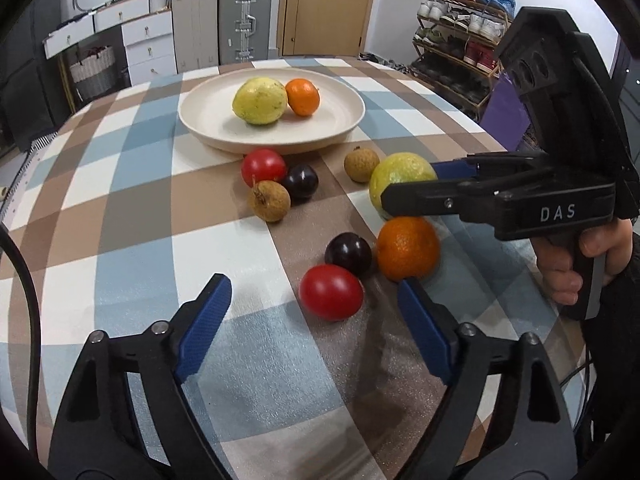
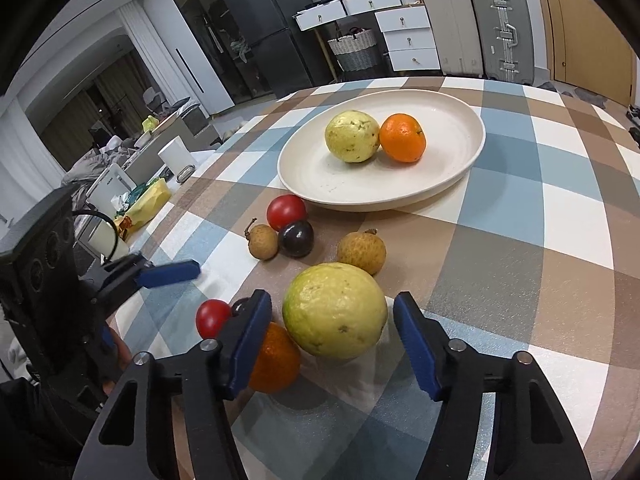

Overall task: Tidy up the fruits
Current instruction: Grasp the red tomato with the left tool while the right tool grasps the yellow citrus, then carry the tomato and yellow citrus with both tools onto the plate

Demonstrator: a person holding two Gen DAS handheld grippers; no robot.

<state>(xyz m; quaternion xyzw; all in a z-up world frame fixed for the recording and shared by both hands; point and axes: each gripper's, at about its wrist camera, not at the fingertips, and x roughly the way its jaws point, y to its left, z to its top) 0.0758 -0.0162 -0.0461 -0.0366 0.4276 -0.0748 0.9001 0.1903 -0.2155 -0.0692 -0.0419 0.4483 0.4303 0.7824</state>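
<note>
A cream plate (image 1: pixel 208 128) (image 2: pixel 452 176) holds a yellow-green guava (image 1: pixel 260 100) (image 2: pixel 352 136) and an orange (image 1: pixel 303 97) (image 2: pixel 402 137). On the checked cloth lie a second guava (image 1: pixel 394 174) (image 2: pixel 335 310), an orange (image 1: pixel 408 249) (image 2: pixel 278 360), two red tomatoes (image 1: pixel 331 292) (image 1: pixel 263 165), two dark plums (image 1: pixel 348 254) (image 1: pixel 300 181) and two longans (image 1: pixel 269 201) (image 1: pixel 361 164). My right gripper (image 2: pixel 332 322) (image 1: pixel 416 190) is open with its fingers on either side of the second guava. My left gripper (image 1: pixel 314 312) is open and empty, just short of the near tomato.
The round table's edge (image 1: pixel 532 160) curves close on the right. A shoe rack (image 1: pixel 460 40), suitcases (image 1: pixel 224 20) and white drawers (image 1: pixel 148 44) stand beyond the table. A fridge (image 2: pixel 260 28) and floor clutter (image 2: pixel 148 200) lie to the left.
</note>
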